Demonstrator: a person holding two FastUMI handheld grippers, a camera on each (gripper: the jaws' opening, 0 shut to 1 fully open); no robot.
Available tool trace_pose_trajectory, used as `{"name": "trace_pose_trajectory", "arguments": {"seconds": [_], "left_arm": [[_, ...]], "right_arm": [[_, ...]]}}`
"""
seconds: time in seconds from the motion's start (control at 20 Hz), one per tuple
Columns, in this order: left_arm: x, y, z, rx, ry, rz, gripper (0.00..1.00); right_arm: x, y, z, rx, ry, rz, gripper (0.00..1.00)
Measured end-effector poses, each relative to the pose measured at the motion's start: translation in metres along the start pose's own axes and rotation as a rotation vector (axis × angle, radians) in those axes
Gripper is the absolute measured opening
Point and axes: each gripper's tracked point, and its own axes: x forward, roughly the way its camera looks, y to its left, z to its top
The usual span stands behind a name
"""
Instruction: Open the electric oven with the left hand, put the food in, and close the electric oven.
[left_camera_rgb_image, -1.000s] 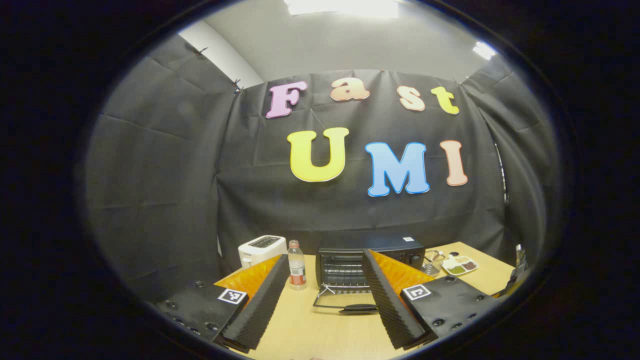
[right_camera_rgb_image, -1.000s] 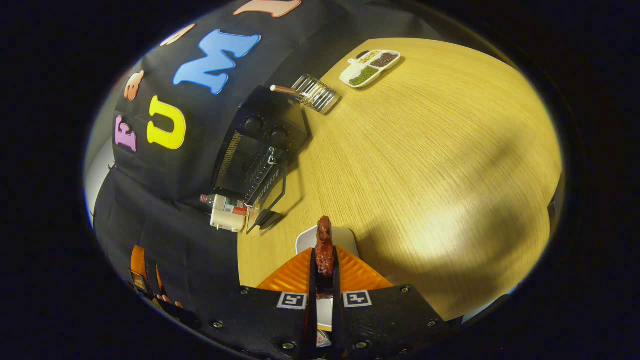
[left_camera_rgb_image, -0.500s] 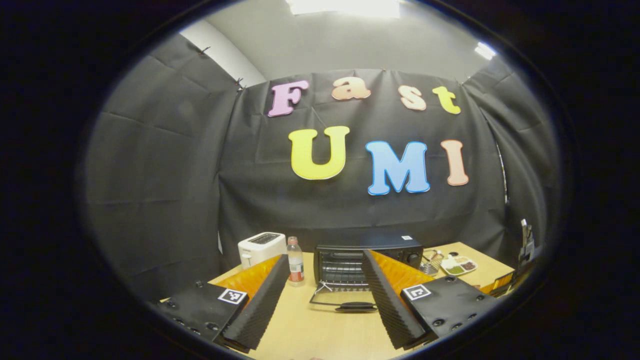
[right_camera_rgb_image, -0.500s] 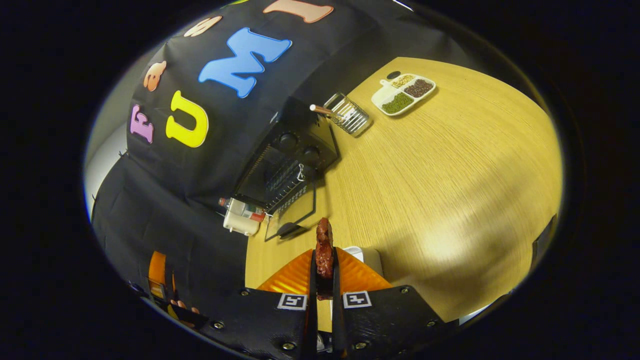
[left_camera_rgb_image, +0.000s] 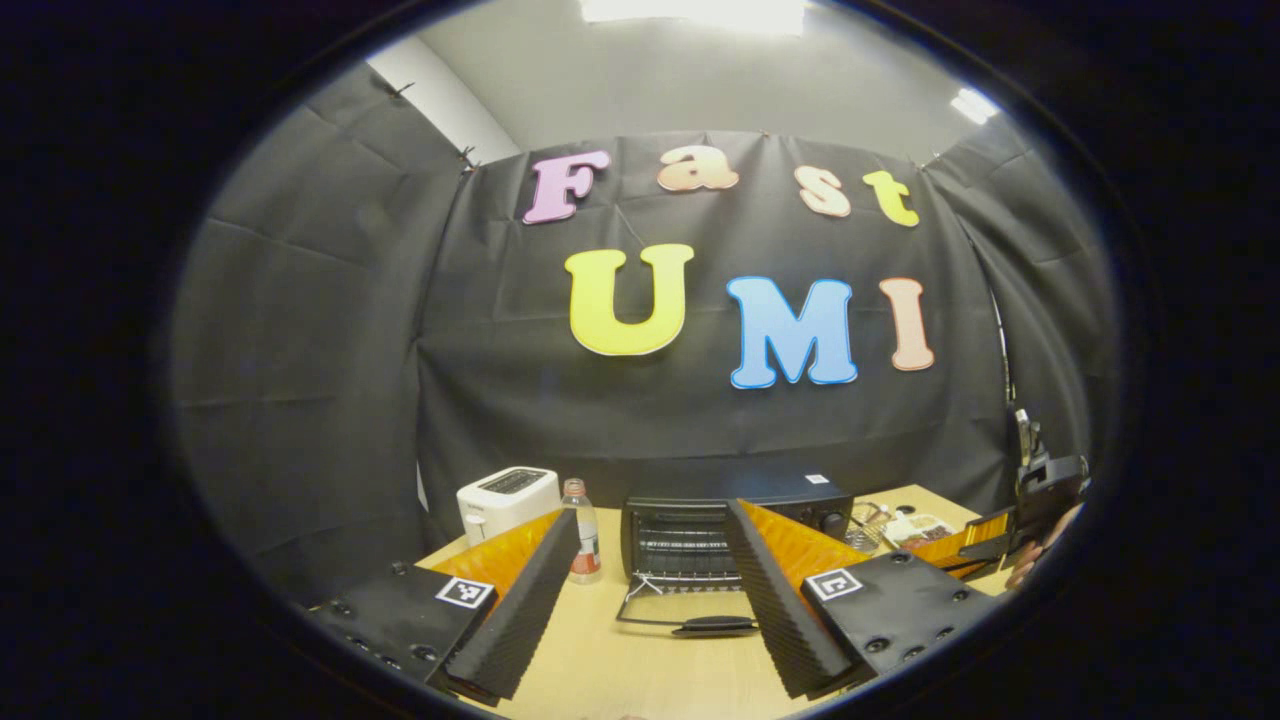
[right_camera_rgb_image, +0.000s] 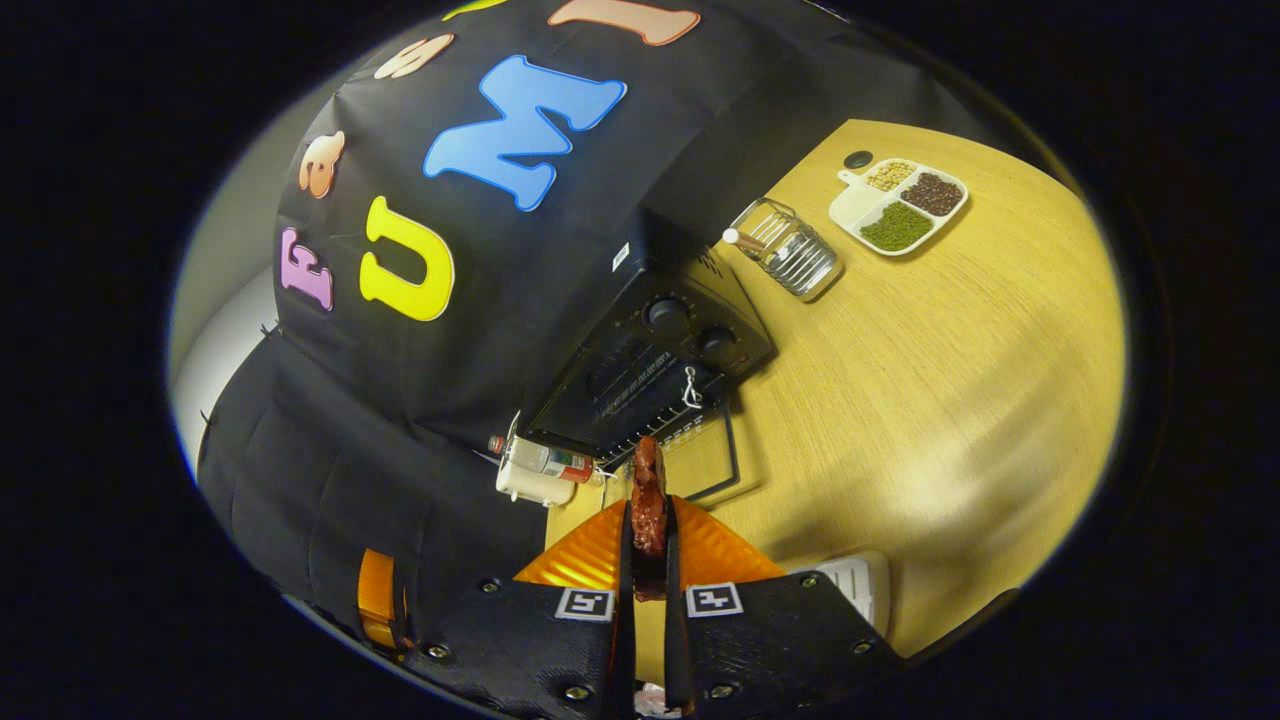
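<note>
The black electric oven (left_camera_rgb_image: 672, 536) stands at the back of the wooden table with its glass door (left_camera_rgb_image: 676, 608) folded down flat. My left gripper (left_camera_rgb_image: 650, 520) hovers open in front of it with nothing between the fingers. In the right gripper view, my right gripper (right_camera_rgb_image: 648, 512) is shut on a reddish-brown piece of food (right_camera_rgb_image: 648, 490) that sticks up past the fingertips. It hangs above the table just short of the oven (right_camera_rgb_image: 660, 360) and the open door (right_camera_rgb_image: 708, 462). The right gripper (left_camera_rgb_image: 1005, 540), held by a hand, also shows at the right edge of the left gripper view.
A white toaster (left_camera_rgb_image: 505, 496) and a small bottle (left_camera_rgb_image: 578, 530) stand left of the oven. Right of it are a wire rack (right_camera_rgb_image: 788, 252) and a white compartment dish (right_camera_rgb_image: 898, 200) with beans. A white plate (right_camera_rgb_image: 852, 582) lies near the table's front edge.
My right gripper has carried the food away from the white plate and closer to the open oven. It has come into the left gripper view from the right. The left gripper stayed open, drifting slightly.
</note>
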Motion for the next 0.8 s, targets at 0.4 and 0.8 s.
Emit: {"name": "trace_pose_trajectory", "arguments": {"seconds": [0.4, 0.8], "left_arm": [[0.043, 0.058, -0.008, 0.000, 0.015, 0.033, 0.98], [0.078, 0.100, -0.020, 0.016, 0.041, 0.037, 1.00]], "right_arm": [[0.082, 0.031, 0.011, -0.007, -0.062, 0.002, 0.12], [0.155, 0.050, 0.029, 0.040, -0.148, 0.002, 0.12]]}}
